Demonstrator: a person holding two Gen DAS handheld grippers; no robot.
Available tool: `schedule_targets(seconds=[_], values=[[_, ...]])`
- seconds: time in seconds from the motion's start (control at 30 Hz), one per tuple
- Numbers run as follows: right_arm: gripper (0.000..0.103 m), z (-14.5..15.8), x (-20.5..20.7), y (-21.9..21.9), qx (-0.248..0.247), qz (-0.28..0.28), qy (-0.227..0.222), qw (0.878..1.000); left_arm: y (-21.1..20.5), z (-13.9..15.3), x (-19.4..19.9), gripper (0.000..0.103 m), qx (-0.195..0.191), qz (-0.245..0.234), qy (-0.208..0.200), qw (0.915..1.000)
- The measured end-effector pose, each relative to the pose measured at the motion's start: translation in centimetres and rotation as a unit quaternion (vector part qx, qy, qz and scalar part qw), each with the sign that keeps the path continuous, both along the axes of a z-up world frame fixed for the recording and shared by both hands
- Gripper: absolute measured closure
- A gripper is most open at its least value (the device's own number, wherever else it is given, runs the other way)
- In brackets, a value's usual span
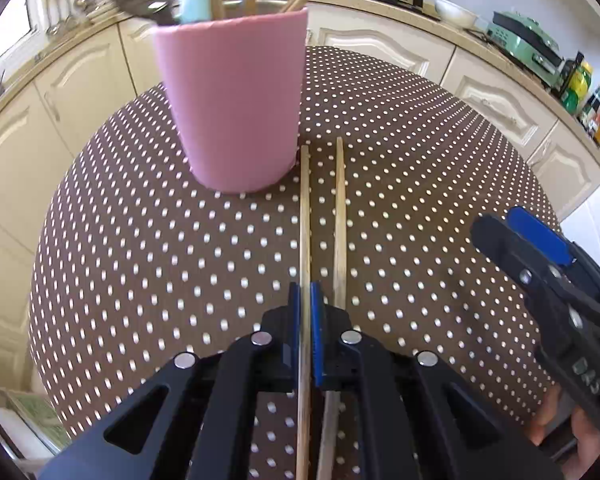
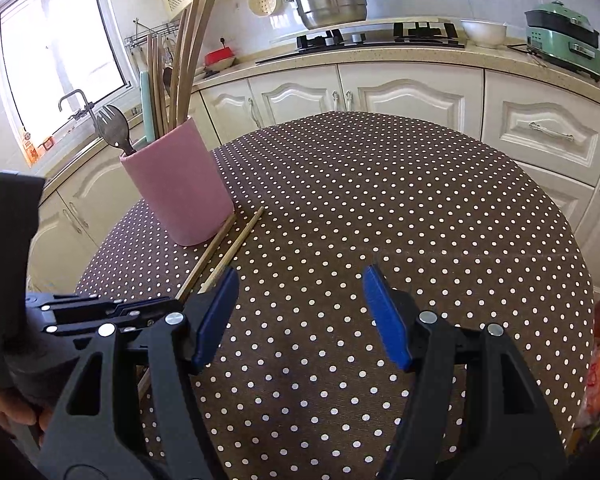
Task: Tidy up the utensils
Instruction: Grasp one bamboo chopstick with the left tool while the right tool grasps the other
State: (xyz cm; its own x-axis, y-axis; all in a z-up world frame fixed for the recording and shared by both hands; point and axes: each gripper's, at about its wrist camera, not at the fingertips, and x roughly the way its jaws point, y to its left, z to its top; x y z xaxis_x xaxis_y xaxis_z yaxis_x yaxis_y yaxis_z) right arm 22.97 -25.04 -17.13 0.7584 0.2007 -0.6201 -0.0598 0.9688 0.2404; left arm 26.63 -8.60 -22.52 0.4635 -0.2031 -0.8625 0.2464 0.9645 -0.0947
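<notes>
Clamping one chopstick [image 1: 305, 216] tight, your left gripper [image 1: 305, 312] has the pickup done; its twin [image 1: 341, 216] lies alongside on the surface [image 1: 140, 240]. Next, lift and tip it into the pink cup [image 1: 236, 104]. Your right gripper [image 2: 300, 312] hangs wide open, empty

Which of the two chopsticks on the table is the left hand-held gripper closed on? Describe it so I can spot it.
Start at the pink cup on the polka-dot tablecloth. Two chopsticks lie beside its base. The held chopstick is the one nearer the cup, pinched between the left hand-held gripper pads; the other chopstick lies free just outside them.
</notes>
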Motion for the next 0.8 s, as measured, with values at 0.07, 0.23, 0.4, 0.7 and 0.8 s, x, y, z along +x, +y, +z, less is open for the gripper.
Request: schedule_targets(seconds=[0.07,0.23,0.4,0.7,0.8], values=[[0.038,0.0,0.1,0.1,-0.001,-0.001,0.002,1.0,0.3,-0.1,-1.0,0.098,-0.008,0.009,0.001,0.9999],[0.038,0.0,0.2,0.4,-0.012,-0.003,0.004,1.0,2.1,-0.4,-3.9,0.098,-0.048,0.028,0.016,0.9983],[0.038,0.1,-0.1,1.9,-0.046,0.004,0.001,0.999,5.4,-0.8,-7.0,0.098,-0.08,0.055,0.022,0.9951],[0.038,-0.7,1.3,4.7,-0.056,0.045,0.053,0.996,9.9,-0.5,-10.4,0.098,-0.064,0.095,0.003,0.9934],[0.038,-1.0,2.2,6.4,-0.066,0.065,0.08,0.993,11.8,-0.4,-11.0,0.098,-0.068,0.103,0.004,0.9924]])
